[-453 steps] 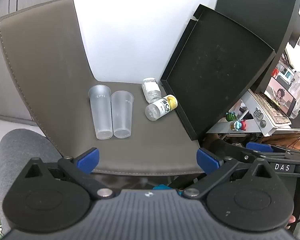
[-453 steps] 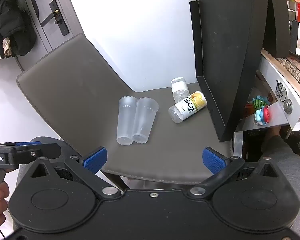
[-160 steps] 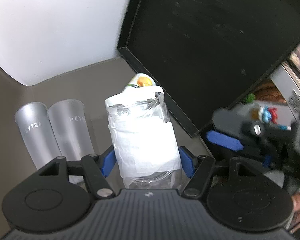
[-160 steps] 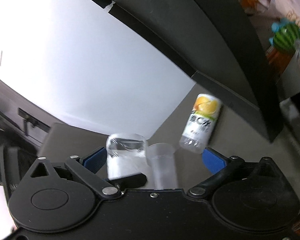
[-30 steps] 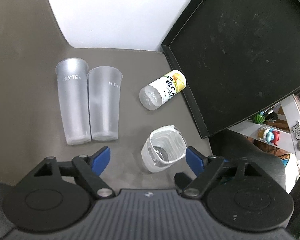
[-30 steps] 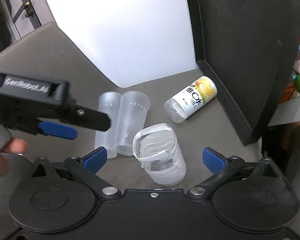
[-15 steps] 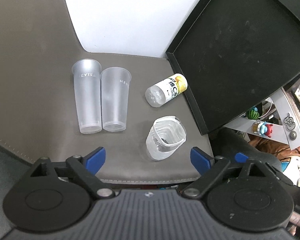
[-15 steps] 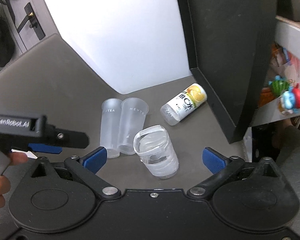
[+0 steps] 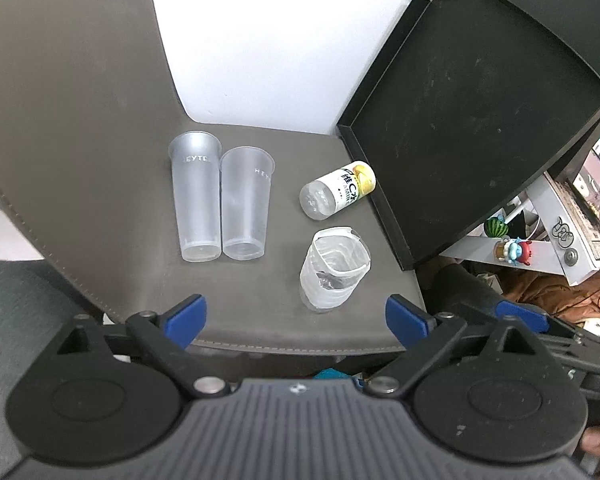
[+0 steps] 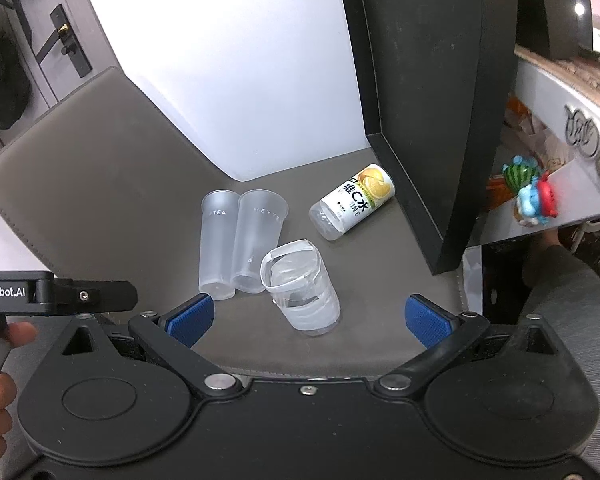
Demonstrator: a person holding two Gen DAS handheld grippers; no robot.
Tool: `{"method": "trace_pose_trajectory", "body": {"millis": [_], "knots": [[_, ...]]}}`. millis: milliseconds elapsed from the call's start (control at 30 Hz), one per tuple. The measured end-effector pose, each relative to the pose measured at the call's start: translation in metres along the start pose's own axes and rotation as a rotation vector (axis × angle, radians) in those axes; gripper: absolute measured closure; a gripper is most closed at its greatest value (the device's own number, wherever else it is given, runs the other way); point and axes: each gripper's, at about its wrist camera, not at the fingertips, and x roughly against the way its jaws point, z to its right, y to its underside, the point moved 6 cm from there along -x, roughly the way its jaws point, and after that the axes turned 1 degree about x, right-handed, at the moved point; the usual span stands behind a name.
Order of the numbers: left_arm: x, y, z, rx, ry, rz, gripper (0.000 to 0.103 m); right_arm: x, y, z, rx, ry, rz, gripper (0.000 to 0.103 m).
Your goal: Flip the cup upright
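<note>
Left wrist view first: the left gripper is spread wide, blue pads far apart with nothing between them, hanging over the near edge of the grey seat. Just ahead of it, the clear cup stands upright on the seat, mouth open to the top, white tape wrapped round its rim and body. Right behind that cup, close but not touching, a small bottle with a lemon label lies on its side, its clear end toward the camera and its yellow end up against the black tray that leans along the seat's right side. Over to the left, two tall frosted cups stand side by side, touching, well apart from the taped cup.

Right wrist view now: the right gripper is also wide open and empty-handed, pads either side of the scene. The clear cup sits upright just in front of it, free of both tools. The frosted cups are just behind and left, the bottle behind and right. At the far left edge, the left gripper's black body pokes in, fingers of a hand wrapped round its handle.
</note>
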Motion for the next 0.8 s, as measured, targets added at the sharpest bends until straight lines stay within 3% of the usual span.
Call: {"method": "trace_pose_trajectory", "body": {"millis": [133, 467, 667, 800], "knots": [[0.01, 0.007, 0.005, -0.023, 0.028, 0.0, 0.007, 0.016, -0.004, 0.0, 0.003, -0.023, 0.002, 0.0], [0.033, 0.016, 0.01, -0.064, 0.008, 0.038, 0.007, 0.05, -0.014, -0.006, 0.046, -0.034, 0.024, 0.0], [0.041, 0.019, 0.012, -0.056, 0.049, 0.039, 0.007, 0.053, -0.015, -0.013, 0.076, -0.05, 0.038, 0.0], [0.042, 0.022, 0.011, -0.067, 0.021, 0.038, 0.007, 0.052, -0.015, -0.015, 0.07, -0.051, 0.032, 0.0]]}}
